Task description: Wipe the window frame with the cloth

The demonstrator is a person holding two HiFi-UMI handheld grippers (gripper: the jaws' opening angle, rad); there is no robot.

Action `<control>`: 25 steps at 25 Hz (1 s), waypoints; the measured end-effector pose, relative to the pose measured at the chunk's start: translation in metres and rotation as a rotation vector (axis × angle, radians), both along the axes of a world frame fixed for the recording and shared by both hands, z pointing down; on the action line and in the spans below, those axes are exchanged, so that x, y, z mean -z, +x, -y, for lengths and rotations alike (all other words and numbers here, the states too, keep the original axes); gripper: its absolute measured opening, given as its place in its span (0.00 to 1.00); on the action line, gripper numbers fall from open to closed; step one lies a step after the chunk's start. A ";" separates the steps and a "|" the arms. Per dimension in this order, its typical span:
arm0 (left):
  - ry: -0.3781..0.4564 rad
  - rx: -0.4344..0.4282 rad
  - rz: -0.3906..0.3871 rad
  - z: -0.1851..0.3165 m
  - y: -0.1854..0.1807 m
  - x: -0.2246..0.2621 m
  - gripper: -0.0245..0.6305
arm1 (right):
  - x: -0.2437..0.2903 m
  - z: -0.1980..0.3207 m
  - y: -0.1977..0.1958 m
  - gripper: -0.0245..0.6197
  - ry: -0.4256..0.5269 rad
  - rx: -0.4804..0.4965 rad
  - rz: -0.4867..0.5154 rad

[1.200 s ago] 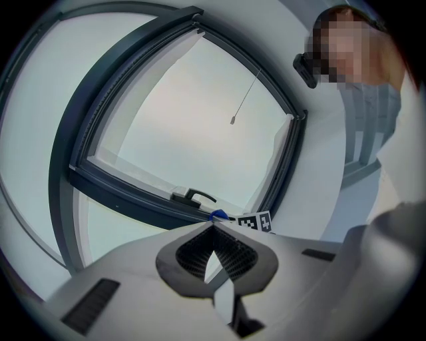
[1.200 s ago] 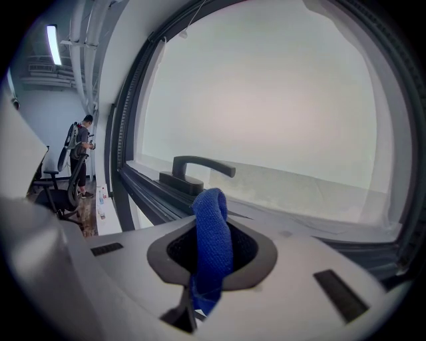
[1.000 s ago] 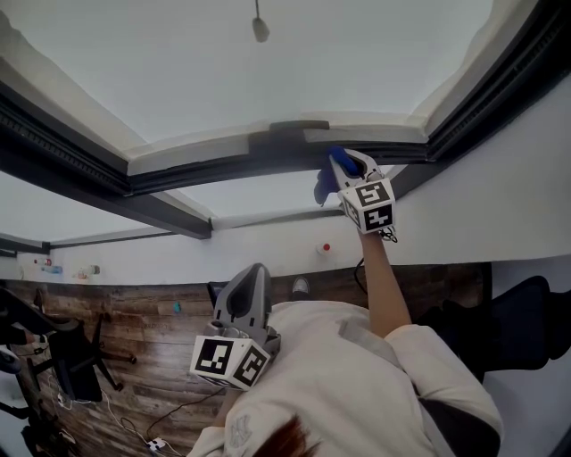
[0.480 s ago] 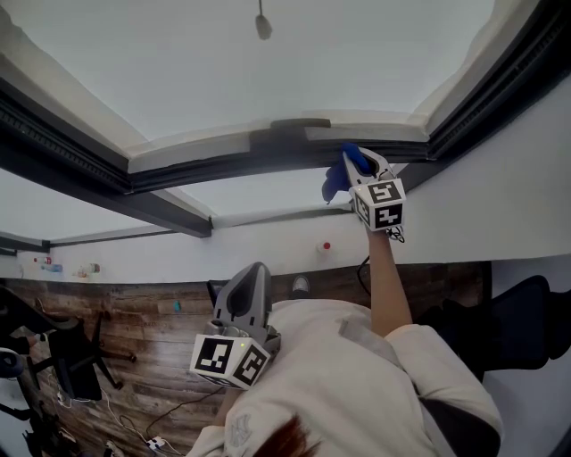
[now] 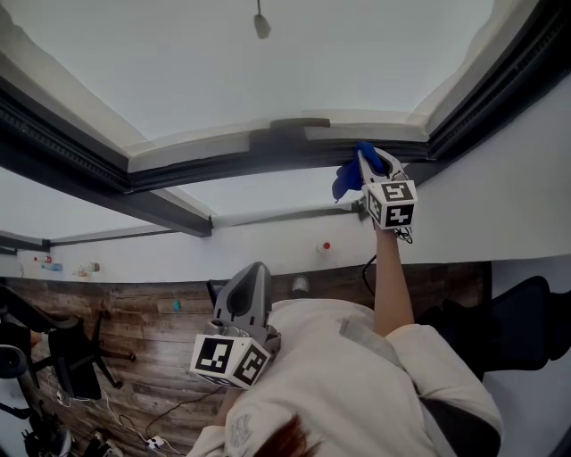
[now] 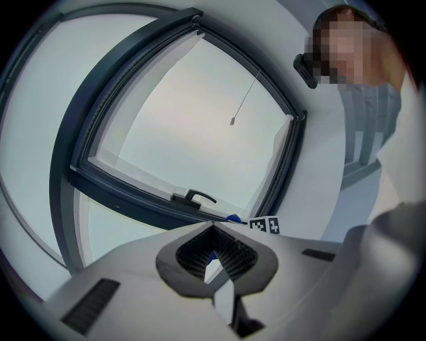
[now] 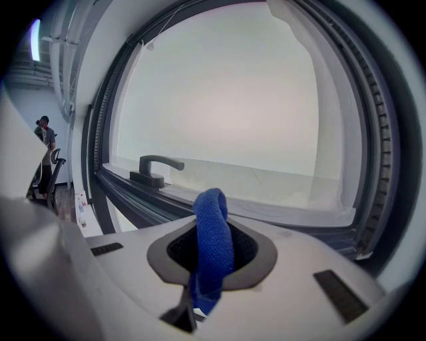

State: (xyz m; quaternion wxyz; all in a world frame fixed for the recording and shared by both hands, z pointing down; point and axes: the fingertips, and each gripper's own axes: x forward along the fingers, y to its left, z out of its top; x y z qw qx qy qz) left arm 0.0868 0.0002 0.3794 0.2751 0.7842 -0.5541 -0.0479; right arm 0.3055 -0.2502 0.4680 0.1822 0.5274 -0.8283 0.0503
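Observation:
The dark window frame (image 5: 223, 165) runs across the head view, with its handle (image 5: 299, 126) on the sash. My right gripper (image 5: 368, 161) is raised to the frame right of the handle, shut on a blue cloth (image 5: 346, 182) that touches the frame's lower bar. In the right gripper view the cloth (image 7: 212, 243) stands folded up between the jaws, with the handle (image 7: 156, 166) to the left behind it. My left gripper (image 5: 255, 270) hangs low in front of the person's chest, shut and holding nothing. From the left gripper view the frame (image 6: 126, 193), handle (image 6: 193, 196) and cloth (image 6: 233, 218) show ahead.
A pull cord (image 5: 260, 23) hangs in front of the glass. The white wall (image 5: 500, 196) borders the frame at the right. Below lie a wooden floor (image 5: 134, 321), an office chair (image 5: 71, 357) with cables at the left and a dark chair (image 5: 526, 326) at the right.
My right gripper has slid to the right along the frame's lower bar with the cloth in it. The left gripper has stayed where it was.

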 end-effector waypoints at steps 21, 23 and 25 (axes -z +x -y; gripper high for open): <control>-0.004 -0.007 -0.001 0.013 0.006 -0.001 0.04 | 0.000 0.005 0.043 0.12 0.009 -0.089 0.016; -0.004 -0.010 -0.003 0.015 0.007 -0.001 0.04 | 0.001 0.005 0.046 0.12 0.009 -0.094 0.017; -0.005 -0.015 -0.005 0.016 0.008 -0.001 0.05 | 0.001 0.005 0.049 0.12 0.009 -0.101 0.019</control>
